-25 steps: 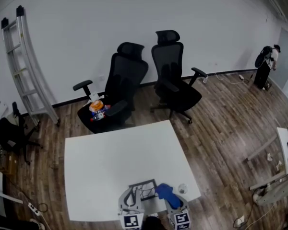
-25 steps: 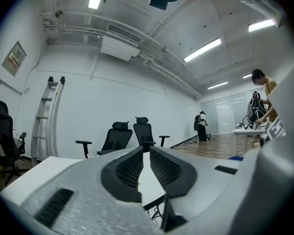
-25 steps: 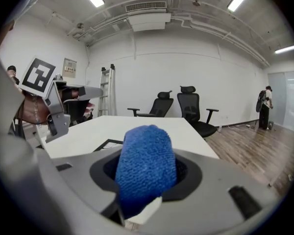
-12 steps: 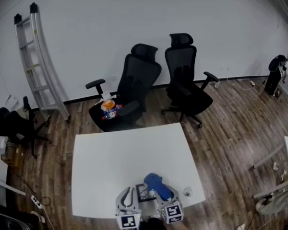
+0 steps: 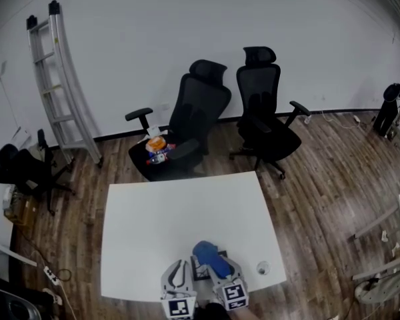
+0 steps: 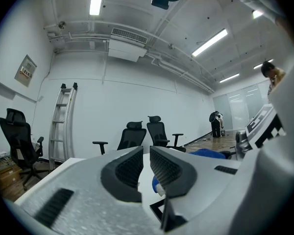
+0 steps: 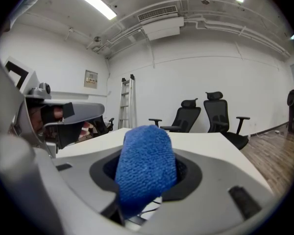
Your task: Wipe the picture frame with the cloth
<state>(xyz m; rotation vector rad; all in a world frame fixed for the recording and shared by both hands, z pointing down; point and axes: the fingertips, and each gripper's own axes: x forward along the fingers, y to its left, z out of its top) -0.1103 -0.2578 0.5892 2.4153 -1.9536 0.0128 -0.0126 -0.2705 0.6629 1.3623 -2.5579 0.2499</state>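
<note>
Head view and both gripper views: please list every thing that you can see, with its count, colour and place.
table: one, white, middle of the room.
picture frame: one, dark, at the table's near edge, by the grippers.
cloth: one, blue, over the frame.
small round object: one, pale, near right corner of the table; kind unclear.
office chairs: two, black, behind the table; colourful items lie on the left seat.
third chair: one, black, far left.
ladder: one, silver, leaning on the wall.
left gripper: jaws together, empty.
right gripper: closed on the cloth.
</note>
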